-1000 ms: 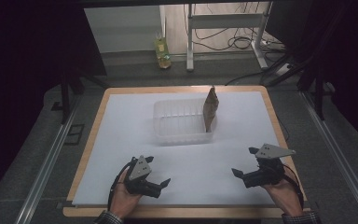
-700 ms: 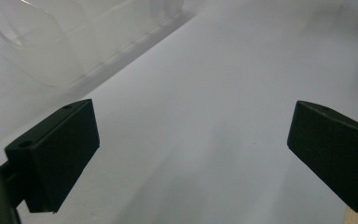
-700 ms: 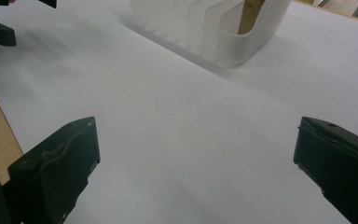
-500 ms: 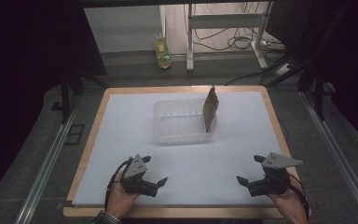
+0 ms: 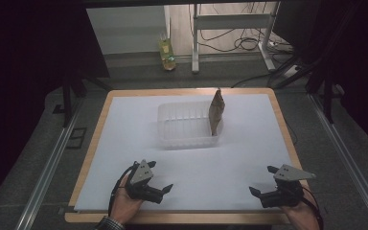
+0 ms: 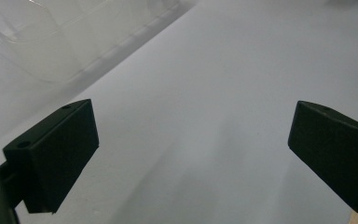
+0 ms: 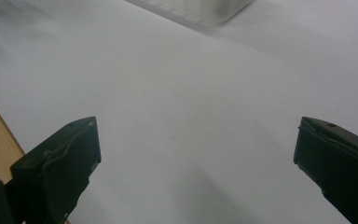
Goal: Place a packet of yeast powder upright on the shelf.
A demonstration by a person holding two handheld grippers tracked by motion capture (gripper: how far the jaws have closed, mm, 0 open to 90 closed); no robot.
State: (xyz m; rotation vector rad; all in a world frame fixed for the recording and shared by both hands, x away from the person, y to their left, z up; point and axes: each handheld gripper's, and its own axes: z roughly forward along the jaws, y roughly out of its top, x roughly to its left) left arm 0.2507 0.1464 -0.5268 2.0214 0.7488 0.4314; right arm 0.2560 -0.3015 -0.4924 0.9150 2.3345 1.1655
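I am holding my left gripper [image 5: 162,188] and right gripper [image 5: 261,190] wide apart and empty at the near edge. The brown bag [image 5: 216,113] is standing upright in the clear tub [image 5: 184,127], far ahead, leaning nearer my right.

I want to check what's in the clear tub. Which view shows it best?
The high view: the whole tub shows, with a brown bag upright at its right end. The left gripper view catches a blurred wall; the right gripper view catches a corner.
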